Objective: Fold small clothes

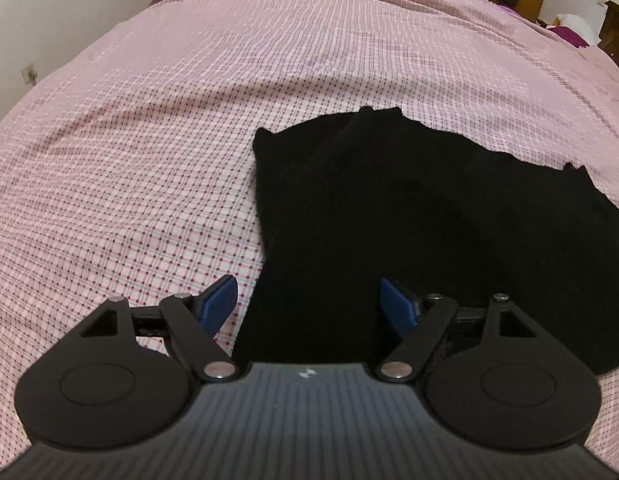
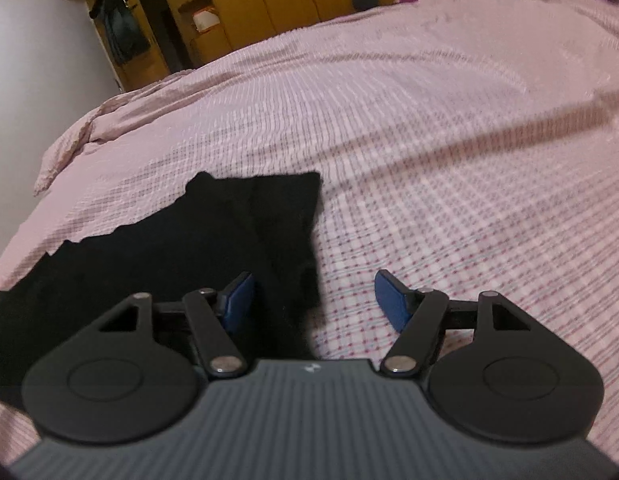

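Black garment (image 1: 409,220), one only, lies on one checked bedspread (image 1: 149,140); left tongs (image 1: 309,304) and right tongs (image 2: 313,300) both spread, empty.

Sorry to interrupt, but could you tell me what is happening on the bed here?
A person with a handheld gripper in each hand is folding a black garment on a pink checked bedspread. Both the left gripper and the right gripper are open above the cloth's near edge, holding nothing.
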The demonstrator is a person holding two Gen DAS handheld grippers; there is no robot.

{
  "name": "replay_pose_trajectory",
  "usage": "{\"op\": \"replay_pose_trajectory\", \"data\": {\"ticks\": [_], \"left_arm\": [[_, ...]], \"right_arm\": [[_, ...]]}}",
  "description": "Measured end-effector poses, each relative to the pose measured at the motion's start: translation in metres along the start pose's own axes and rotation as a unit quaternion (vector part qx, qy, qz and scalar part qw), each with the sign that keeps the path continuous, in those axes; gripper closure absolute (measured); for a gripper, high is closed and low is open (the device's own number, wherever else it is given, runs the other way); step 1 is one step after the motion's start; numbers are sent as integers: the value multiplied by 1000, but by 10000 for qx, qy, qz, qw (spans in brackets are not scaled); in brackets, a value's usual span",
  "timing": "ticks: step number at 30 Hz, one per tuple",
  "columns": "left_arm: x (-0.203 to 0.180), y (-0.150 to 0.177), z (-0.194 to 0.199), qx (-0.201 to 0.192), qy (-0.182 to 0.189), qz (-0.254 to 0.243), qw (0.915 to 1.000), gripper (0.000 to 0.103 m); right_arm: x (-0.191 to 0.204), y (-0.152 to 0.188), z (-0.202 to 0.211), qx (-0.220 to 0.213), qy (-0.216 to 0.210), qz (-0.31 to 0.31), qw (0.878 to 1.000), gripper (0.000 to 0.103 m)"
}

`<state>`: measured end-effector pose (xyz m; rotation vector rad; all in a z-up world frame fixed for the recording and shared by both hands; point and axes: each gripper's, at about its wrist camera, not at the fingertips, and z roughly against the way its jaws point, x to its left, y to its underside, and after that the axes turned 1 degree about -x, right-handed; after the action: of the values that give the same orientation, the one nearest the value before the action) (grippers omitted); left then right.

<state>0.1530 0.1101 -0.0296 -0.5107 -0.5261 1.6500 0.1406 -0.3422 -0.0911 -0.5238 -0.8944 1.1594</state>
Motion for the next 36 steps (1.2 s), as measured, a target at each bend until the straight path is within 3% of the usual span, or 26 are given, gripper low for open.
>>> {"op": "replay_pose_trajectory", "data": {"ticks": [8,17,23,25,26,36], "left_arm": [[5,1,-8,68,135,193,9997,20],[5,2,-10,30,147,204,9997,18],[6,2,-7,41,144,192,9997,18],[6,3,-5,31,138,168,9998,18],[7,3,-5,30,136,157,9998,18],[11,4,2,27,77,84,9999,18]], "right_arm": [[10,6,-15,219,-539,-248,9980,31],[18,8,-34,54,-959,-700,9929,34],[13,6,-43,-22,-1098,-1277,9857,51],[9,6,-44,-36,-1064,-1473,9833,72],[6,6,-44,-39,-1060,-1558,9821,77],[19,-12,-26,-184,-1161,-1434,9827,83]]}}
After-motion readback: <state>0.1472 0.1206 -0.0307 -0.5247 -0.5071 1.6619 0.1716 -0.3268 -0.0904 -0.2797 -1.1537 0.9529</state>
